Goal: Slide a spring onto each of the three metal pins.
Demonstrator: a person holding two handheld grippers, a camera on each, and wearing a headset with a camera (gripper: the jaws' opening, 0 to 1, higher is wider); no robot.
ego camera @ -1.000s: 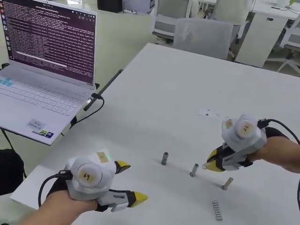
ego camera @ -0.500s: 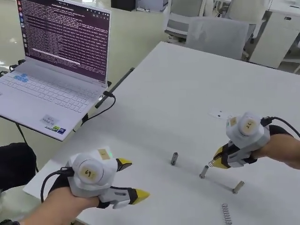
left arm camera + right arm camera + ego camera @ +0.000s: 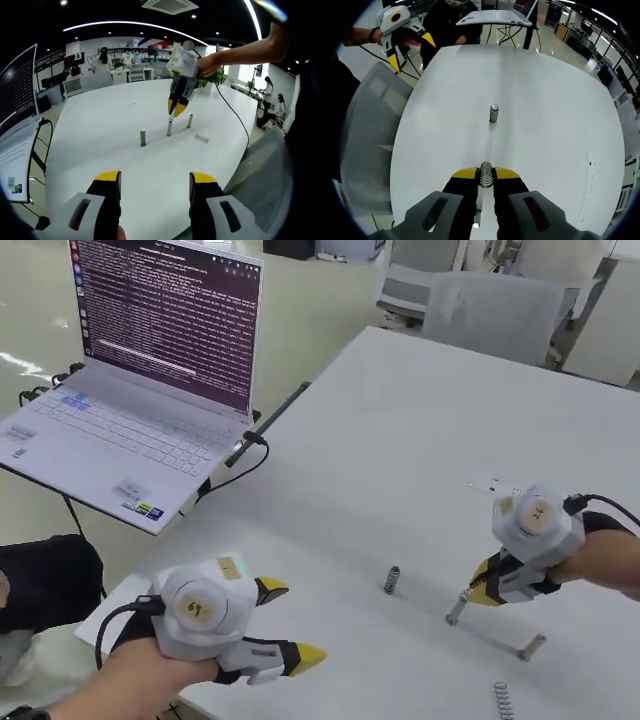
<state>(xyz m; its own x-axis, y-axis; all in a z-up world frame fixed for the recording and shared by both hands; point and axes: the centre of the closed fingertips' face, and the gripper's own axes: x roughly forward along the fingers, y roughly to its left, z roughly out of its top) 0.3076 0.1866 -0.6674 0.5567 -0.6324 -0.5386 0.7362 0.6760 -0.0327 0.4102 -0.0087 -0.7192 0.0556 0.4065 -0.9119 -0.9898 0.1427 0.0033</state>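
Note:
Three metal pins stand on the white table (image 3: 400, 430). The left pin (image 3: 392, 580) carries a spring. My right gripper (image 3: 483, 593) is shut on a second spring (image 3: 485, 175), tilted just above the bare middle pin (image 3: 456, 610). From the left gripper view this held spring (image 3: 172, 114) hangs at the middle pin's top (image 3: 169, 128). The right pin (image 3: 532, 646) is bare, and a loose spring (image 3: 502, 700) lies near it. My left gripper (image 3: 293, 624) hovers open near the table's front left corner, holding nothing, its jaws (image 3: 155, 179) apart.
An open laptop (image 3: 150, 370) sits on a stand left of the table, with a black cable (image 3: 235, 465) running at the table's edge. Office chairs (image 3: 490, 310) stand beyond the far side. A small white label (image 3: 490, 485) lies on the table.
The head camera has shifted. My right gripper has brought the held spring down and closer to the middle pin's top. The left gripper has stayed open in place.

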